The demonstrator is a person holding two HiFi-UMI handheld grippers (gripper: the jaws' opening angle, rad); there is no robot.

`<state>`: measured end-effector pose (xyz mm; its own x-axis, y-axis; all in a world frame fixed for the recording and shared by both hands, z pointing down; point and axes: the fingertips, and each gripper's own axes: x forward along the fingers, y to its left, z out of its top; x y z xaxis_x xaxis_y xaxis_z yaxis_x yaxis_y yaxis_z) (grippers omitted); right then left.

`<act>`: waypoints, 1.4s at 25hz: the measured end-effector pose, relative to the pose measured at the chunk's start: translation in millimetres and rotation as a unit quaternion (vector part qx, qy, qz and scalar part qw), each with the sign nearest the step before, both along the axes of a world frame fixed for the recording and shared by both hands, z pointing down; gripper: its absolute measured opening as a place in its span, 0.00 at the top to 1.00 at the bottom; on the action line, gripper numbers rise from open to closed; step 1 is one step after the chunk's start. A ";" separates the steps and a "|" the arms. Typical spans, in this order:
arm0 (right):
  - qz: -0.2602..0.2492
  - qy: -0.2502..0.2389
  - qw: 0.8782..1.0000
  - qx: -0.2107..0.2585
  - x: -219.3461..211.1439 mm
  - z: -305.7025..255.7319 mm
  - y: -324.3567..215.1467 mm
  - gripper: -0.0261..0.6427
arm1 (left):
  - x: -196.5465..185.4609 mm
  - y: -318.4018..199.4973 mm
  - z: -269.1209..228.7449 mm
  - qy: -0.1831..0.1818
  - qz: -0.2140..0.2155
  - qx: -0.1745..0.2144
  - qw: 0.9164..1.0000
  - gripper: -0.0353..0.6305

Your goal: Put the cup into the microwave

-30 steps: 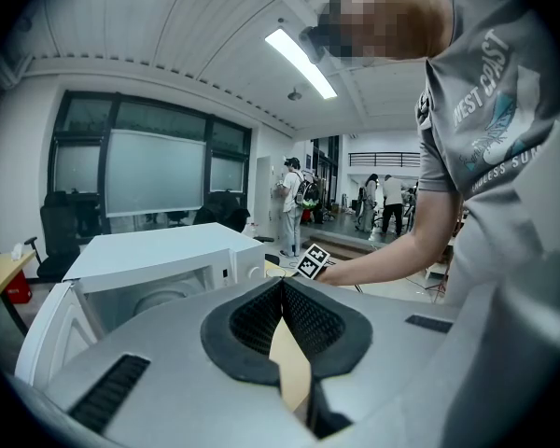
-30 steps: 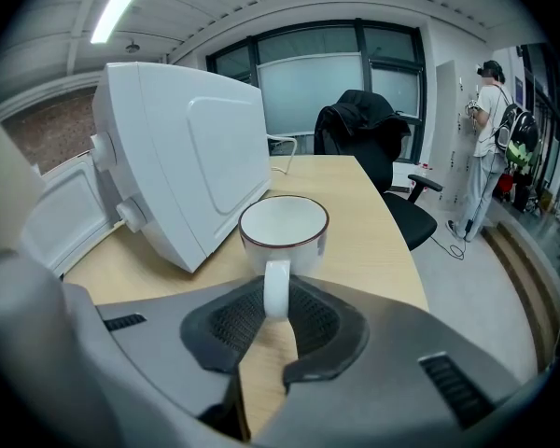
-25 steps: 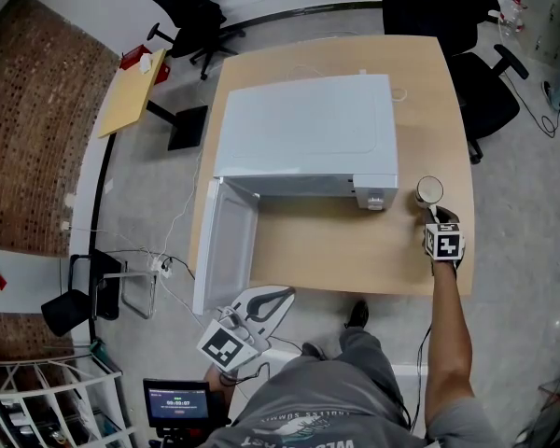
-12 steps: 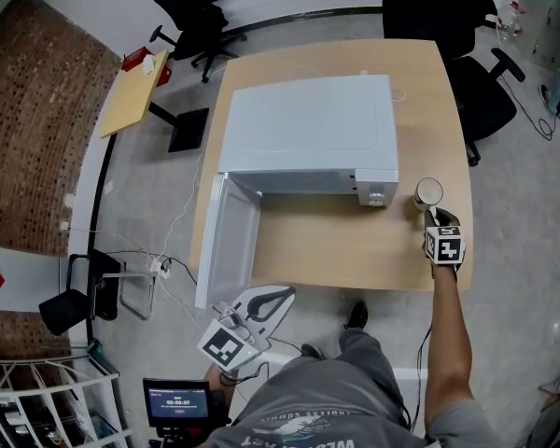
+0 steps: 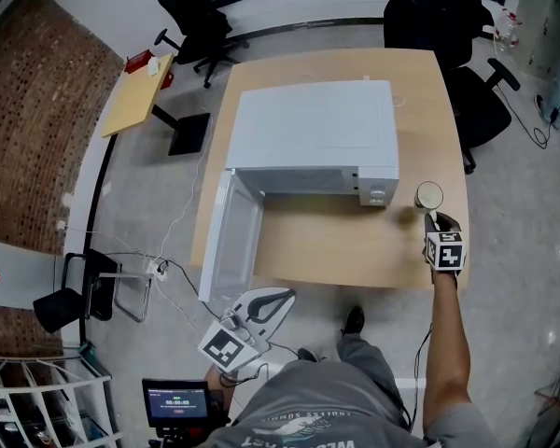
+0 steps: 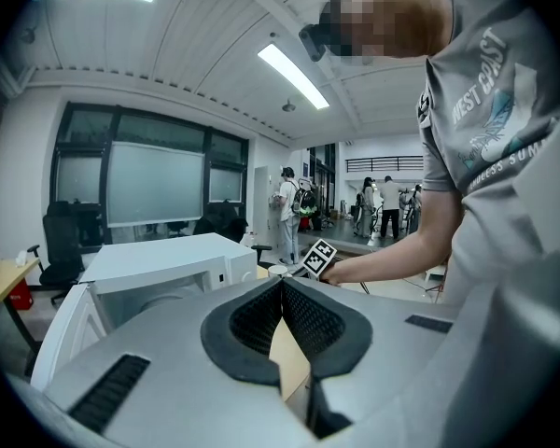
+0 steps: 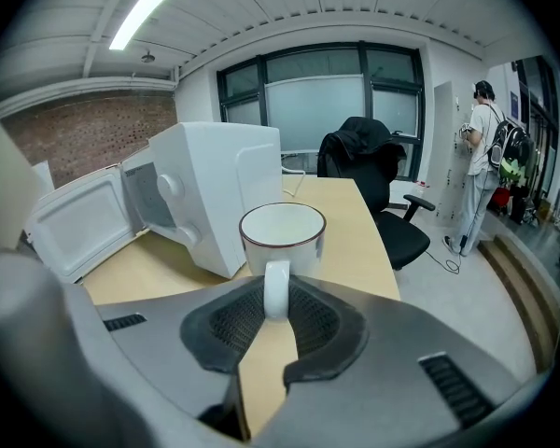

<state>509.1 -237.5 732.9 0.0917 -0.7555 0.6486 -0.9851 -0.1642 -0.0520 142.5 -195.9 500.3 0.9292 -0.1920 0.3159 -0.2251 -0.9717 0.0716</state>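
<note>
A white cup (image 5: pixel 429 195) with a dark rim hangs upright over the right side of the wooden table (image 5: pixel 336 250), just right of the microwave's control panel. My right gripper (image 5: pixel 436 220) is shut on the cup's handle (image 7: pixel 275 287); the empty cup (image 7: pixel 282 236) sits right in front of the jaws. The white microwave (image 5: pixel 308 138) stands on the table with its door (image 5: pixel 231 245) swung open to the left. My left gripper (image 5: pixel 261 304) hovers off the table's near edge below the door, jaws shut on nothing. From it I see the microwave (image 6: pixel 159 264) and the cup (image 6: pixel 278 271) far off.
Black office chairs (image 5: pixel 448 17) stand behind and right of the table, another (image 5: pixel 201 12) at the back left. A small yellow side table (image 5: pixel 135 96) is on the left. Cables and a metal frame (image 5: pixel 121 283) lie on the floor beside the door. A monitor (image 5: pixel 175 404) stands by my feet.
The right gripper has risen a little with the cup in it. The left gripper has shifted slightly near the table's front edge. The microwave door stays open.
</note>
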 end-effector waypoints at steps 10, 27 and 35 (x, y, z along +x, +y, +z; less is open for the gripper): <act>-0.010 0.018 0.999 0.035 -22.4 -55.9 14.5 0.85 | -20.8 9.4 -10.9 0.020 -0.001 0.016 1.000 0.92; -0.024 0.050 0.992 0.113 -136.1 -191.4 85.7 0.85 | -120.3 47.8 -35.6 0.068 0.010 0.036 0.997 0.91; -0.058 0.059 0.984 0.155 -221.2 -254.0 119.9 0.85 | -184.2 67.6 -43.0 0.093 0.000 0.044 0.995 0.91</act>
